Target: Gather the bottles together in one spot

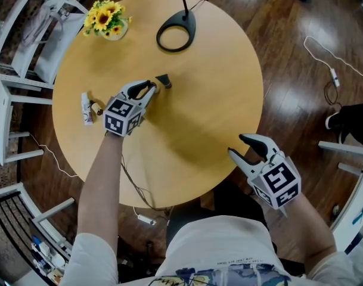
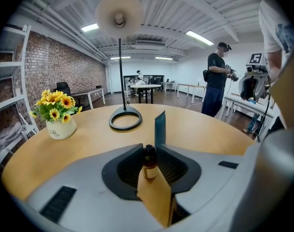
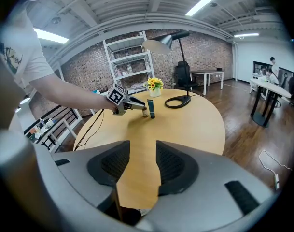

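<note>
The left gripper [image 1: 151, 90] is out over the middle of the round yellow wooden bench [image 1: 217, 100]. Its fingers are pinching a tiny brown glass bottle with a dark cap and a pale label [image 2: 149, 162]. The tiny bottle stands up straight. It is down low at the bench top, but it is hard to tell if it touches the wood. Just past it, on the far side, stands a tall blue-green bottle [image 1: 164, 81]. The two are very close together.

Near the left edge of the bench lie two more small bottles. One is a white bottle on its side [image 1: 86, 108], and a little brownish bottle [image 1: 96, 107] is right beside it. They are well apart from the other two.

The right gripper [image 1: 244, 146] is over the near right edge of the bench. Its fingers are spread apart and hold nothing.

At the far left of the bench sits a white pot of yellow sunflowers [image 1: 106, 19]. To its right is the black ring foot of a lamp [image 1: 176, 34].
</note>
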Motion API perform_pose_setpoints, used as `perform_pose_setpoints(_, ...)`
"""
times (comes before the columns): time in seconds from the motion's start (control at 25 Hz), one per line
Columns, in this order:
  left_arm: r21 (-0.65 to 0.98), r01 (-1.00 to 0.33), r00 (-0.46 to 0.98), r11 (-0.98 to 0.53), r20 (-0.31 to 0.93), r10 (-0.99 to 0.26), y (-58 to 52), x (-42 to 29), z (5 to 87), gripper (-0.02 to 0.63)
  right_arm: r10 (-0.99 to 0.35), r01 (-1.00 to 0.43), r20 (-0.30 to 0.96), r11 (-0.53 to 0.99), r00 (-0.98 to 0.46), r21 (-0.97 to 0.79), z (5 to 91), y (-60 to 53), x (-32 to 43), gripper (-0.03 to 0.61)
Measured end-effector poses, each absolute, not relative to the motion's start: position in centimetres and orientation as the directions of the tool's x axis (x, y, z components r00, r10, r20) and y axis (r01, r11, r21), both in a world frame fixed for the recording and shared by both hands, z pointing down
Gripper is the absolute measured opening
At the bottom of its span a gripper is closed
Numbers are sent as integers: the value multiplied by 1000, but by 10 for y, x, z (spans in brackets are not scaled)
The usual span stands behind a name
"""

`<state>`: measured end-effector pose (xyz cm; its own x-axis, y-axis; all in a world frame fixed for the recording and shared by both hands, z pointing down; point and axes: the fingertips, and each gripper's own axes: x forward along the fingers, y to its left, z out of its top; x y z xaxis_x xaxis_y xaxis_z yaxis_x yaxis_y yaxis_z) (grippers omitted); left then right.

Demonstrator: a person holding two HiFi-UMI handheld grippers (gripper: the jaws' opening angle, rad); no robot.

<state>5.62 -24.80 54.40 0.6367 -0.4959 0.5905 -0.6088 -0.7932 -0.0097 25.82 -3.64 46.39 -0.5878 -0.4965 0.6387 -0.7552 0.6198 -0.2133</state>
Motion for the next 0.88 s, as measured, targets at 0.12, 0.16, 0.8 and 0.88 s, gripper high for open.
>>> perform_pose_setpoints(0.12, 1, -610, 643, -793, 585, -494, -249, 57, 541, 140, -496, -754, 638, 621, -589, -214, 464, -37, 258, 201)
perform_pose_setpoints(0.16, 1, -610, 644, -792, 584, -495, -249, 58, 540, 144, -496, -753, 637, 622, -590, -214, 464, -37, 258, 201)
perform_pose_setpoints(0.8, -71, -715, 562, -696, 534, -632, -190, 20, 449, 144, -492, -706, 594, 682, -636, -191, 432, -24, 231, 201)
perform_pose_setpoints(0.88, -58, -738, 554, -672, 518, -652, -167, 15, 429, 144, -483, -686, 586, 705, -651, -181, 425, -18, 222, 201)
